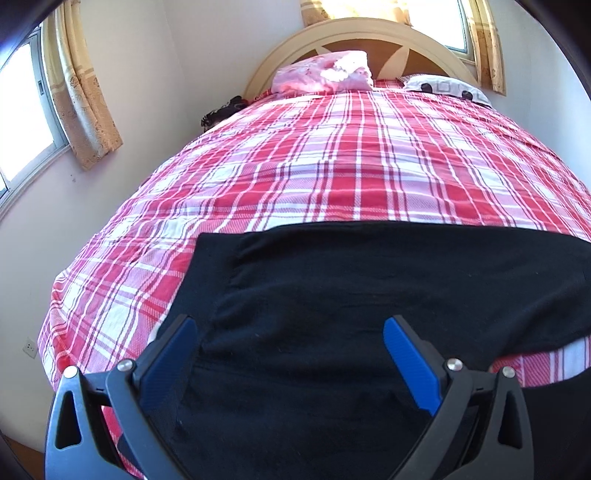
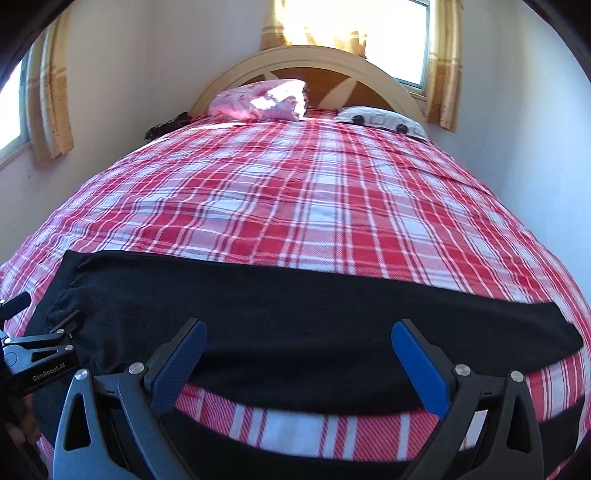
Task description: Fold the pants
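Black pants (image 1: 369, 295) lie flat across the foot of a bed with a red and white plaid cover (image 1: 332, 166). In the left wrist view my left gripper (image 1: 290, 328) hovers open over the pants' left part, its blue pads (image 1: 410, 369) wide apart with dark cloth showing between them. In the right wrist view the pants (image 2: 314, 314) run as a dark band from left to right. My right gripper (image 2: 299, 332) is open over their near edge, nothing between its fingers. The left gripper (image 2: 44, 350) shows at the far left of that view, by the pants' end.
A pink pillow (image 1: 325, 72) and a white patterned pillow (image 1: 443, 86) rest at the curved headboard (image 1: 354, 33). Windows with yellow curtains (image 1: 85, 92) stand left and behind. A second dark strip of cloth (image 2: 295, 435) hangs below the bed's near edge. A wall closes the bed's left side.
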Demonstrator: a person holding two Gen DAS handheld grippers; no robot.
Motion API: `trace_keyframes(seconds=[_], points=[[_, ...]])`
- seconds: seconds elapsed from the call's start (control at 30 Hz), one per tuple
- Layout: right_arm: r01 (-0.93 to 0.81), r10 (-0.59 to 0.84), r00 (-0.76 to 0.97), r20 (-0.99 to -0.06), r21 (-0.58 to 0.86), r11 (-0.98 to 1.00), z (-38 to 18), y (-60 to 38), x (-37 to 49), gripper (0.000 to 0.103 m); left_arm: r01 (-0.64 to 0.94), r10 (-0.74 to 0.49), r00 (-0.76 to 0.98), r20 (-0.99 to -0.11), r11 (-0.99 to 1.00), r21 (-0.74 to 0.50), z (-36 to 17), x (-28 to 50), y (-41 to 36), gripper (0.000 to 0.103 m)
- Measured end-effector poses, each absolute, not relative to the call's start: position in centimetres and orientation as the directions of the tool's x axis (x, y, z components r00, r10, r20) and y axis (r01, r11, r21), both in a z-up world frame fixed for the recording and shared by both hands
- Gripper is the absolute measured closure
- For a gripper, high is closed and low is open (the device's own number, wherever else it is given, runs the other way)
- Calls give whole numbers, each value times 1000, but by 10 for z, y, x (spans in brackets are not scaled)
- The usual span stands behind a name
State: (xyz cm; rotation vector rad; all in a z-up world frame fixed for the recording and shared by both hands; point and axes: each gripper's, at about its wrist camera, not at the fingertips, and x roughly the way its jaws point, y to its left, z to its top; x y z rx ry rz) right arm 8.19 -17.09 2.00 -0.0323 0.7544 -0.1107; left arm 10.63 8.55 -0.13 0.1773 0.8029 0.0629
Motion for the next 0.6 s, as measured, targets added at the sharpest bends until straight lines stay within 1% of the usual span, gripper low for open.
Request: trace_keyframes(seconds=[0.2, 0.43, 0.47, 0.53, 0.6], points=[[-22, -23, 714, -699, -54, 998, 17, -159, 118, 13, 0, 119, 677, -726, 987, 161, -7, 121, 92, 0], [-108, 51, 622, -781, -21, 994, -11, -150, 169, 18, -18, 132, 651, -748, 987, 158, -14, 134, 98, 0], [-110, 56, 612, -789, -15, 994, -15, -150, 174, 19, -20, 131, 646, -752, 988, 155, -16, 136, 98, 0], [-118, 62, 598, -799, -12, 993, -21, -149, 183, 24, -23, 137, 639, -757, 987, 159, -19, 138, 99, 0], [-136, 70, 592, -803, -13, 991, -24, -145, 189, 24, -22, 141, 634, -761, 986, 164, -21, 141, 98, 0]])
